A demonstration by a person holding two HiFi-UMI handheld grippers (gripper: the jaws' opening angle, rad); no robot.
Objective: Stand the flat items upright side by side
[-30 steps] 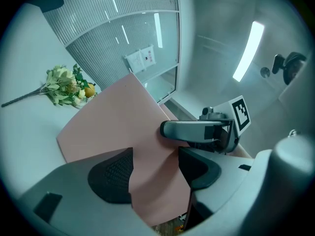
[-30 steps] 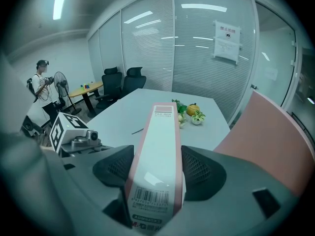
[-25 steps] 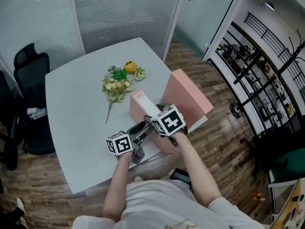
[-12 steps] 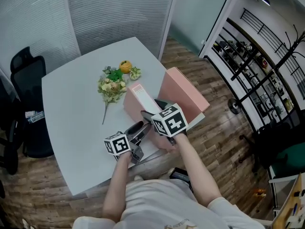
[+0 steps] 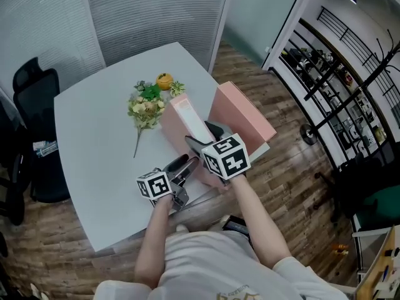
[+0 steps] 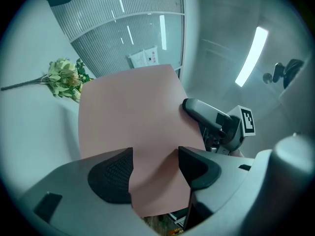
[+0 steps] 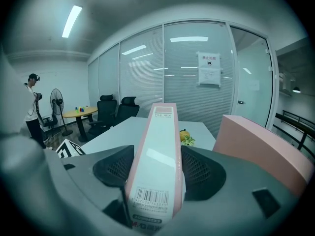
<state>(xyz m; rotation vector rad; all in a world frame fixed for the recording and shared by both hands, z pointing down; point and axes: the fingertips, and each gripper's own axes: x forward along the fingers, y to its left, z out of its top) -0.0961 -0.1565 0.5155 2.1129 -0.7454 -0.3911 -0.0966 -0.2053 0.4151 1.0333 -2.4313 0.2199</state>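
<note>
Two pink file boxes are the flat items here, and we judge the job a little past halfway. The nearer file box (image 5: 192, 122) (image 7: 160, 166) (image 6: 133, 112) is raised on edge near the middle of the table (image 5: 94, 136), with its white labelled spine turned up toward us. It is not free-standing. The right gripper (image 5: 206, 137) (image 7: 157, 168) has its jaws closed on that spine, with a pad pressed to each side. The left gripper (image 5: 186, 164) (image 6: 155, 166) has its jaws apart. The box's broad pink face fills the gap between them. We cannot tell whether the pads touch it, so we read this gripper as steadying rather than holding.

The second file box (image 5: 240, 114) (image 7: 261, 146) is on edge at the table's right side, just beside the held one and clear of both grippers. We cannot tell whether it stands quite straight.

What is left, as we see it, is to bring the held box fully vertical, set its face next to its neighbour's, and let go without tipping either.

Farther off on the table, a bunch of flowers (image 5: 145, 108) (image 6: 64, 75) and a small orange fruit (image 5: 164, 80) lie well apart from the boxes and out of the way.
</note>
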